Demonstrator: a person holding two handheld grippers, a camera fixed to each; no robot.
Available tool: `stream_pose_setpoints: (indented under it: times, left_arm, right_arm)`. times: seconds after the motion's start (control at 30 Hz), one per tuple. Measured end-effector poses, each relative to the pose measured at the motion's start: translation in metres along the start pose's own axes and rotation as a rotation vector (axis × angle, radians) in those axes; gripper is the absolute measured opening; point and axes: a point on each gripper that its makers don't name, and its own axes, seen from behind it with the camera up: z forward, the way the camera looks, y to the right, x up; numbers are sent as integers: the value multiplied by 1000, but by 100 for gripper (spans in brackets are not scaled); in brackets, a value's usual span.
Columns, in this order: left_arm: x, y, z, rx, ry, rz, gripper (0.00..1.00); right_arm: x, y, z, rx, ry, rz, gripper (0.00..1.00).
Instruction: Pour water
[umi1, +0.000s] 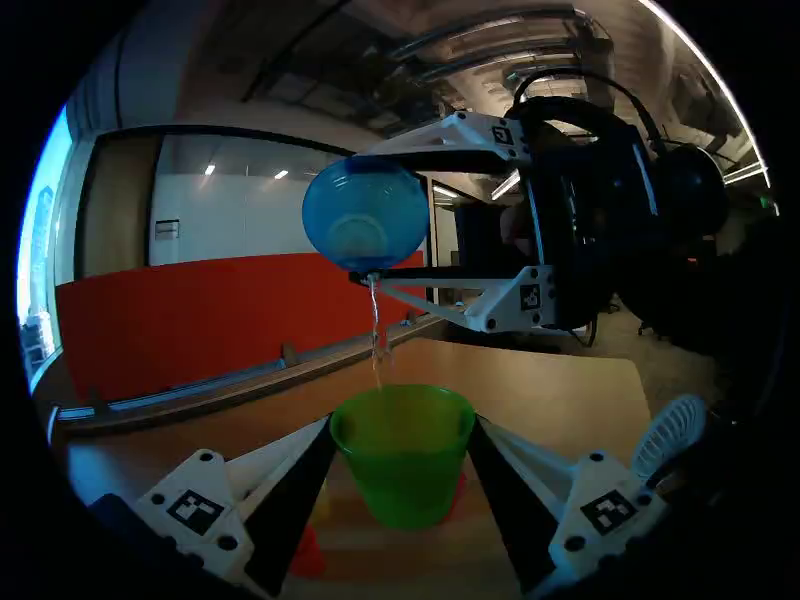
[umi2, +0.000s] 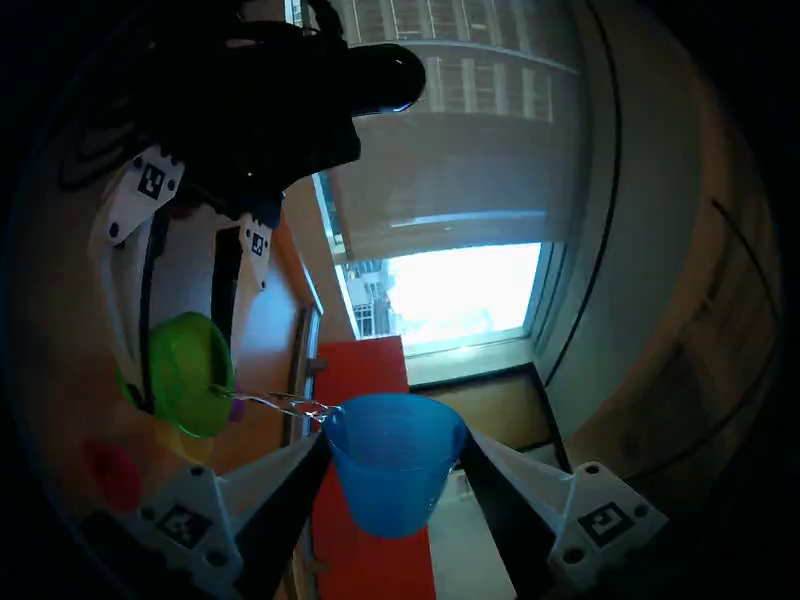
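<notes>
no text or number can be read; the fingers (umi1: 255, 472) bear square black-and-white marker patterns (umi1: 195, 510).

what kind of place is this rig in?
Probably an office: a glass-walled room behind an orange partition, exposed ceiling pipes, a wooden table, and a large window facing another building.

Green cup (umi1: 403, 465), at 6 o'clock in the left gripper view, is showing as translucent plastic, smooth and faintly glossy. Blue cup (umi2: 393, 460) is presenting likewise, with light passing through its smooth plastic wall. Left claw (umi1: 403, 440) and right claw (umi2: 395, 445) are showing matt white plastic with black inner faces. Desk (umi1: 560, 385) is reading as smooth light wood with a low sheen. Fan (umi1: 668, 435), at 4 o'clock, is appearing as white matt plastic.
</notes>
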Motion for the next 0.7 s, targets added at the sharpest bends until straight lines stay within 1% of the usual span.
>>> stream_pose_setpoints:
  times: [0.7]
  left_arm:
    - [-2,-2,1,3,0,-3,88]
  right_arm:
    - [-2,5,4,-10,4,-82,91]
